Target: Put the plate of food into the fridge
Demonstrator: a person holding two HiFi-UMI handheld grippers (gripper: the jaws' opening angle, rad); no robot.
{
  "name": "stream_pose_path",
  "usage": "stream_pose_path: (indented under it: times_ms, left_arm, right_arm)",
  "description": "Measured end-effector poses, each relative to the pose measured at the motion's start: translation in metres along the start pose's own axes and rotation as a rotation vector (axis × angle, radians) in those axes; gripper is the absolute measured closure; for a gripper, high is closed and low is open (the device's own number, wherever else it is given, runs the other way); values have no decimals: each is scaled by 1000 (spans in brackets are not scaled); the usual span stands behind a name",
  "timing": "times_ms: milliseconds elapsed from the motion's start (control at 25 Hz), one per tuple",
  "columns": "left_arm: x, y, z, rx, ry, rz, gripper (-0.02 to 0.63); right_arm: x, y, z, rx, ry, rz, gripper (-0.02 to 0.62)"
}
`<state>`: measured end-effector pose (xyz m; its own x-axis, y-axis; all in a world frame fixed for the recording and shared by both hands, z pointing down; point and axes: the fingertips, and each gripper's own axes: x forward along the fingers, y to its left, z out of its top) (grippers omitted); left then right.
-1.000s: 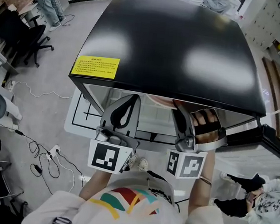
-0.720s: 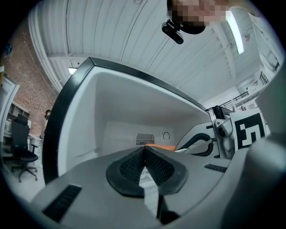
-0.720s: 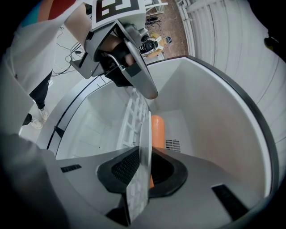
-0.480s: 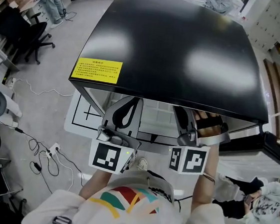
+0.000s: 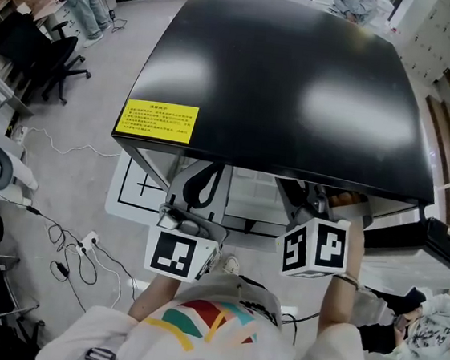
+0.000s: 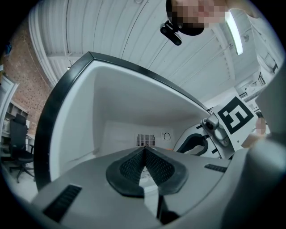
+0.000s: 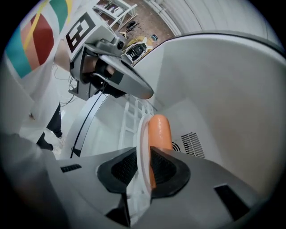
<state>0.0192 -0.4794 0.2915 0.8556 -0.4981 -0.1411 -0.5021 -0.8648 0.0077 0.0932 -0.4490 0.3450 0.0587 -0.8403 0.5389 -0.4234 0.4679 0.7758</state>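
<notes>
The black-topped fridge (image 5: 289, 78) stands open in front of me, its white inside (image 6: 134, 120) in both gripper views. My right gripper (image 7: 143, 167) is shut on the rim of a white plate (image 7: 142, 134) that carries an orange sausage (image 7: 160, 132), held inside the fridge. In the head view the right gripper (image 5: 309, 202) reaches under the fridge top, and only a sliver of the food (image 5: 344, 198) shows. My left gripper (image 6: 144, 154) is shut on nothing; it sits at the fridge opening (image 5: 203, 182), left of the right one.
The open fridge door (image 5: 436, 240) juts out at the right. A white wire shelf (image 7: 129, 112) lies inside the fridge below the plate. Office chairs (image 5: 41, 57) and floor cables (image 5: 72, 242) are at the left, and a person (image 5: 426, 327) is at lower right.
My right gripper has pushed the plate deeper into the fridge, so the food is now almost hidden under the black top. The left gripper has barely moved.
</notes>
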Motion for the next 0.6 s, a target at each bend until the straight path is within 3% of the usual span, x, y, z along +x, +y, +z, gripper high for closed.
stream_pose_path:
  times_ms: [120, 240, 600]
  left_arm:
    - [1, 0, -1, 0, 3, 0, 600]
    - [1, 0, 0, -2, 2, -1, 600]
    - [0, -2, 0, -2, -4, -17, 600]
  right_arm:
    - [-1, -3, 4, 68, -39, 25, 541]
    - [-2, -9, 8, 203, -92, 39, 540]
    - [-3, -4, 3, 290, -103, 68, 515]
